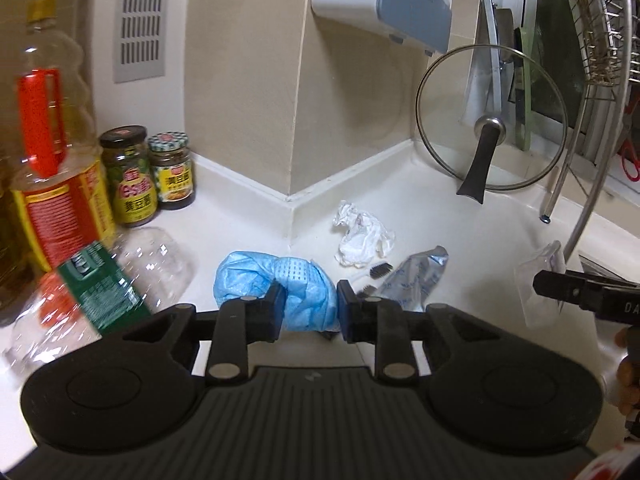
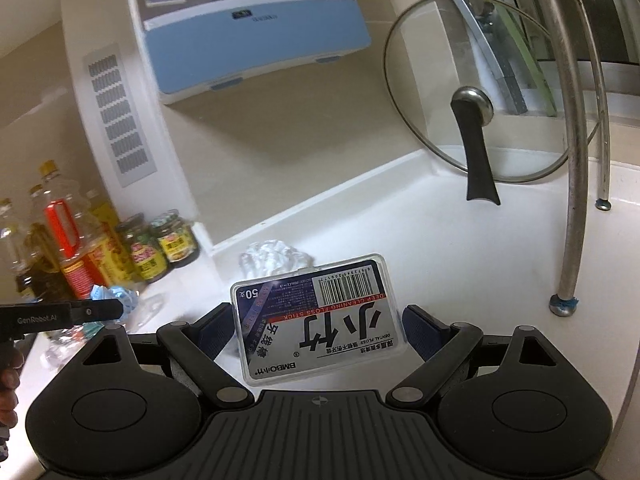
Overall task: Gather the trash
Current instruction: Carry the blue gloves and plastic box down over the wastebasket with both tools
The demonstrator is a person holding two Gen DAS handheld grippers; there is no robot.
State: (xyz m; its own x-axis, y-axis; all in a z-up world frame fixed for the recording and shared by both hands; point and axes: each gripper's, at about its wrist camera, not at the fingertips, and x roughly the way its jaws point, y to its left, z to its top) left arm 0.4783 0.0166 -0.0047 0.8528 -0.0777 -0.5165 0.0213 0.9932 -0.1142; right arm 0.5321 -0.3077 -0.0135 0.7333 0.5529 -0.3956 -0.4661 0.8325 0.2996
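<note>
— Blue cloth [image 1: 280,290] sits clamped in the left tongs [image 1: 310,304], its loose bulk bulging out past the left pad. Will that grip do?

— Probably, but the wad is soft; if it sags it could slip out, or drag across the bottle [image 1: 100,292] lying beside it on the desk [image 1: 460,240].

— And the right tongs [image 2: 316,332]?

— Spread wide, pressing on the two ends of the floss box [image 2: 320,320]. Hard, slick plastic held by its edges, tilted: any twist may pop it loose.

— What stays on the desk?

— White tissue [image 1: 362,238] near the wall corner, a foil pouch [image 1: 416,278] and a brush [image 1: 370,270] just behind the cloth.

— Other risks?

— The glass lid [image 1: 490,120] leans on the wall nearby; a careless swing could knock it down.
</note>
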